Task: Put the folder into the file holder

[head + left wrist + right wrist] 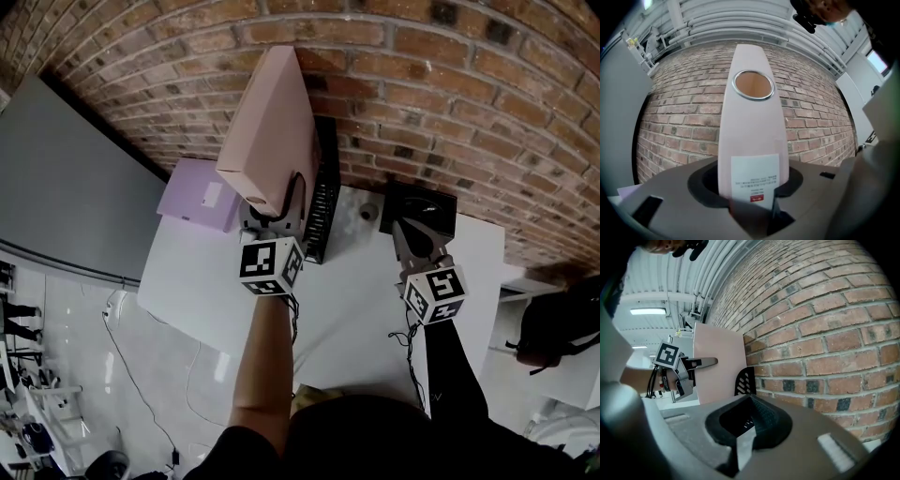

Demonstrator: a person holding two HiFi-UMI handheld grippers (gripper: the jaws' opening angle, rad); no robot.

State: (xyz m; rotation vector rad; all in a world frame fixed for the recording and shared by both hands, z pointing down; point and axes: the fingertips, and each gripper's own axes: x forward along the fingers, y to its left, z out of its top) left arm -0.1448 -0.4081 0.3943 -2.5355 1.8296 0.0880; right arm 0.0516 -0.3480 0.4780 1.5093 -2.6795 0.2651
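Observation:
The pink folder (267, 122) is a thick box file that stands almost upright and leans slightly, just left of the black mesh file holder (323, 202) against the brick wall. My left gripper (274, 208) is shut on the folder's lower end. In the left gripper view its spine (752, 136), with a ring hole and a white label, rises between the jaws. The right gripper view shows the folder (719, 366) beside the holder (745, 380), with one left finger (705, 363) flat on its face. My right gripper (410, 234) hovers to the right, shut and holding nothing.
A lilac folder (199, 195) lies flat on the white table (356, 309), left of the pink one. A black box (419, 211) stands at the wall ahead of my right gripper. The brick wall runs right behind the holder. A dark bag (562, 323) sits off the table's right side.

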